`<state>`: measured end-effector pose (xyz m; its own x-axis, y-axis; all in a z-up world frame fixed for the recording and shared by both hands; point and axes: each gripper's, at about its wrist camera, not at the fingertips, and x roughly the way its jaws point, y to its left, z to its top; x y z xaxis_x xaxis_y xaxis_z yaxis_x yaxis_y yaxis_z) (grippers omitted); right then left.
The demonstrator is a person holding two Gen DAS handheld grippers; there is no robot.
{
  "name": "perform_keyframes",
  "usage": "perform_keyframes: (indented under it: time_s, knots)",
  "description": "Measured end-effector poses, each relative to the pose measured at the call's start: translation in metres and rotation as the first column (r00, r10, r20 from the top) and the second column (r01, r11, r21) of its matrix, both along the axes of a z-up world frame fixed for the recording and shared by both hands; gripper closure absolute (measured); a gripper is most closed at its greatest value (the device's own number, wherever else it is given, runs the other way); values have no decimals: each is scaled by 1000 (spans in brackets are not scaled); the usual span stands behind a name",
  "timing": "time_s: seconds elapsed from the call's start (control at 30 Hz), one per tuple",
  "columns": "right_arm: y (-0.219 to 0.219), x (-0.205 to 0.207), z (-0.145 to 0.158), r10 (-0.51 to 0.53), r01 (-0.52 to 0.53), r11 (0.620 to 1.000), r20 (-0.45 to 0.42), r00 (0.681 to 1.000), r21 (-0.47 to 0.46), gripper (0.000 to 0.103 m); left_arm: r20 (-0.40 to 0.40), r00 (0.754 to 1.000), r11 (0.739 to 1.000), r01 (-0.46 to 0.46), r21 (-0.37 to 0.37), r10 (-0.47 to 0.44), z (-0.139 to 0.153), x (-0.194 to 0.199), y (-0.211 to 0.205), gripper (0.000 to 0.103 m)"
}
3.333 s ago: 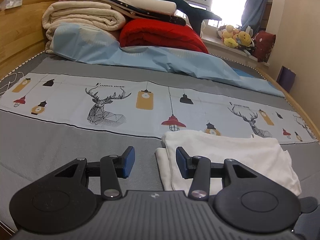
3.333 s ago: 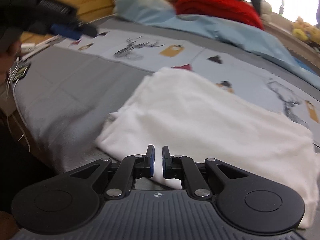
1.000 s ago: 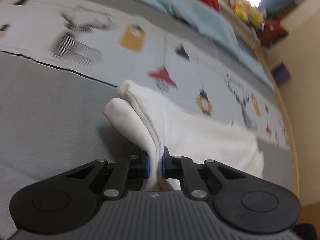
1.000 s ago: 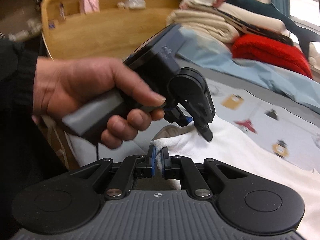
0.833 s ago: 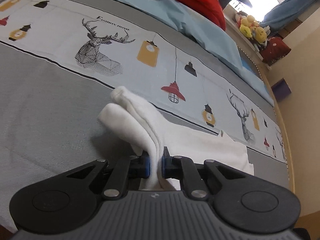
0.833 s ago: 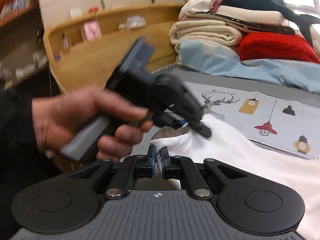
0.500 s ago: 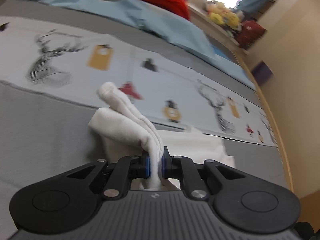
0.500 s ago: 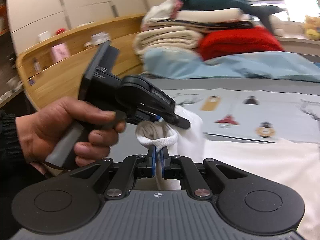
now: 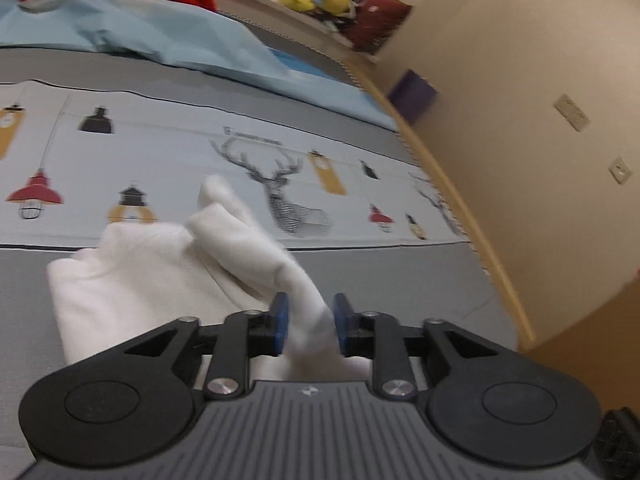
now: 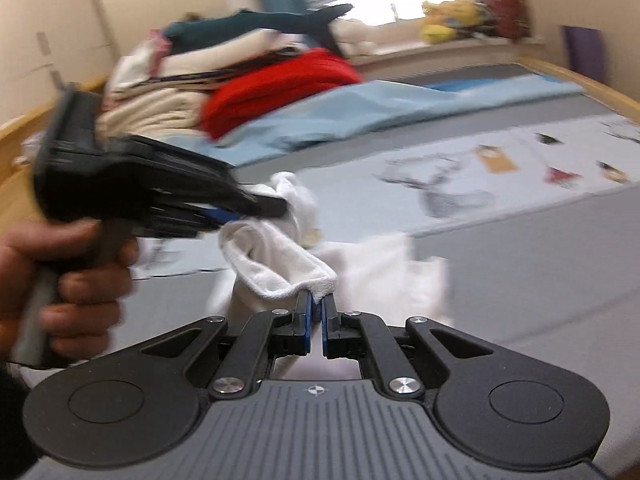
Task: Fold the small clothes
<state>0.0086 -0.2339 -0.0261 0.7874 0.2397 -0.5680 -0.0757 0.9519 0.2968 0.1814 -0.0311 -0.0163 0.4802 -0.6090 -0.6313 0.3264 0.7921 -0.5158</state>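
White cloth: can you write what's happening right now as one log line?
left gripper: open around white cloth | right gripper: shut on white cloth edge | cloth partly lifted off bed

Both wrist views sit low over the bed (image 9: pixel 120 292), close behind the white garment (image 9: pixel 160 272) (image 10: pixel 288 268), which they share.

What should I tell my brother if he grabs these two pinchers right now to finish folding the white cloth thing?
Left gripper: jaws apart, with a bunched fold of the white garment lying between them, apparently not pinched.
Right gripper: shut on the garment's thick hem, held up off the bed.
Garment: one end is raised between the two grippers and the rest lies rumpled on the grey bed.
Done: an edge is picked up.
Left: probably lay that edge over, flatten it and finish the fold.
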Motion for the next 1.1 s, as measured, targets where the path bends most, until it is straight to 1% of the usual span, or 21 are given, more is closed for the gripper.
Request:
perform_keyframes:
  time_s: [0.03, 0.07, 0.1, 0.17, 0.23, 0.27, 0.3, 0.33, 0.37, 0.43, 0.5, 0.53, 0.57, 0.67, 0.73, 0.8, 0.87, 0.9, 1.0, 1.03, 1.1]
  knots:
    - [-4, 0, -4, -35, 34, 999, -19, 999, -32, 100, 10, 1000, 1000, -10, 14, 10, 0, -1, -1, 69]
    - [-8, 1, -10, -74, 71, 996, -45, 996, -61, 103, 11, 1000, 999, -24, 27, 24, 0, 0, 0, 70]
    - [-14, 2, -15, -116, 110, 991, -73, 991, -82, 103, -2, 999, 999, -40, 29, 40, -3, 2, 2, 69]
    - [-31, 5, -31, -206, 192, 977, -163, 965, -98, 103, -42, 998, 997, -54, 54, 56, -10, 8, 10, 70]
    - [-47, 10, -49, -247, 244, 969, -284, 927, -44, 103, -78, 995, 991, -48, 122, 58, -18, 10, 14, 70]
    - [-54, 10, -55, -263, 276, 961, -324, 909, -6, 103, -86, 995, 987, -44, 154, 58, -22, 10, 15, 70]
    - [-60, 11, -60, -271, 303, 952, -348, 898, 39, 99, -88, 995, 984, -40, 175, 56, -24, 10, 17, 70]
    - [-63, 13, -63, -262, 313, 945, -357, 897, 92, 99, -87, 995, 981, -37, 193, 55, -24, 9, 19, 70]
    - [-65, 17, -64, -241, 306, 941, -349, 906, 144, 98, -80, 995, 979, -37, 203, 54, -24, 8, 22, 70]
    - [-59, 28, -64, -174, 253, 940, -317, 932, 229, 87, -74, 996, 978, -38, 206, 55, -23, 6, 30, 70]
    - [-56, 38, -67, -145, 231, 935, -304, 942, 270, 56, -77, 995, 978, -46, 204, 63, -22, 6, 37, 70]
    - [-52, 43, -71, -140, 229, 937, -314, 939, 265, 51, -78, 995, 978, -49, 203, 66, -21, 5, 40, 70]
    - [-50, 50, -77, -140, 229, 942, -335, 932, 244, 49, -76, 995, 978, -50, 204, 67, -21, 5, 43, 70]
    - [-46, 62, -89, -179, 267, 946, -392, 902, 184, 49, -69, 996, 973, -36, 229, 53, -19, 1, 47, 70]
    - [-45, 67, -97, -199, 288, 943, -413, 889, 165, 53, -61, 998, 968, -17, 251, 34, -18, -3, 48, 70]
    - [-43, 64, -96, -204, 285, 946, -402, 893, 152, 83, -52, 999, 960, 5, 279, 10, -18, -7, 49, 70]
    - [-38, 62, -87, -196, 257, 958, -362, 911, 130, 97, -36, 999, 951, 22, 309, -11, -18, -12, 50, 70]
    - [-36, 59, -80, -193, 244, 962, -330, 924, 121, 98, -32, 999, 949, 27, 314, -18, -17, -13, 50, 70]
    - [-38, 49, -47, -181, 218, 964, -225, 957, 151, 99, -27, 999, 946, 36, 322, -28, -17, -16, 50, 70]
    - [-41, 45, -37, -183, 215, 963, -196, 963, 161, 99, -24, 999, 946, 40, 322, -34, -17, -17, 50, 70]
    - [-47, 37, -21, -193, 222, 960, -171, 966, 169, 99, -23, 998, 945, 57, 321, -52, -17, -20, 48, 70]
